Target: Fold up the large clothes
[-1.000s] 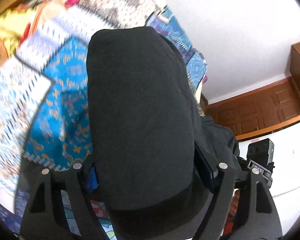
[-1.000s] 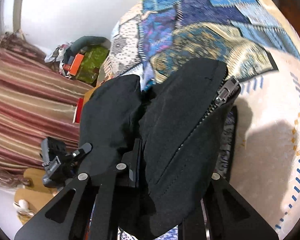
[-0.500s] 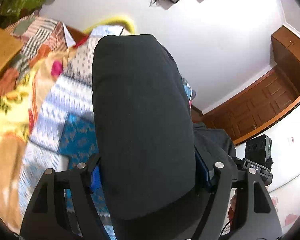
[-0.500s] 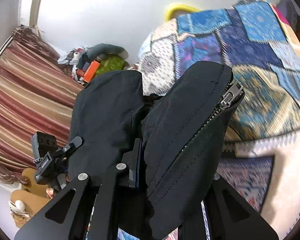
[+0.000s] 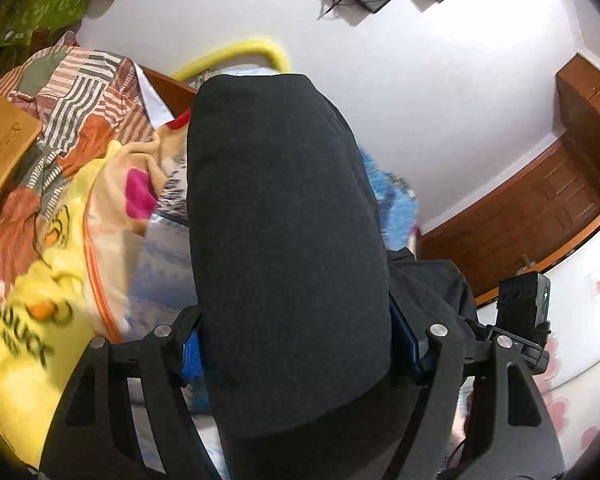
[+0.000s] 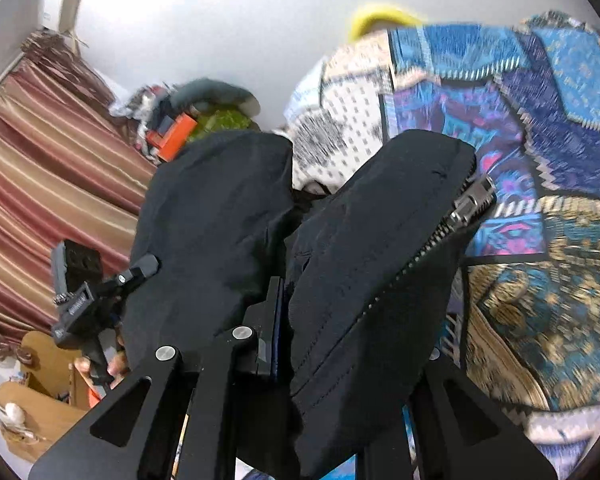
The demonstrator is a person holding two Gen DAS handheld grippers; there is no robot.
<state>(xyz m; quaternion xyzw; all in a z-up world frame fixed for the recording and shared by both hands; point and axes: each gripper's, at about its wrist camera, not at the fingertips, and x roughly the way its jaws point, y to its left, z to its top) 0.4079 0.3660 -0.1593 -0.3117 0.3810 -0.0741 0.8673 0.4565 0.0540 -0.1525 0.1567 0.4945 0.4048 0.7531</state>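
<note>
A black zip-up garment fills the middle of the left wrist view, bunched between the jaws of my left gripper, which is shut on it. In the right wrist view the same black garment hangs over my right gripper, which is shut on a fold beside the metal zipper. The left gripper shows there at the left, holding another bulge of the cloth. Both grippers hold the garment lifted above the bed. The fingertips are hidden by cloth.
A bed with a blue patchwork quilt lies below and to the right. A yellow printed blanket and striped bedding lie to the left. A white wall, wooden door, striped curtain and cluttered shelf surround it.
Both grippers have lifted and tilted upward with the garment still held. The views swung from the quilt toward the wall and the head of the bed.
</note>
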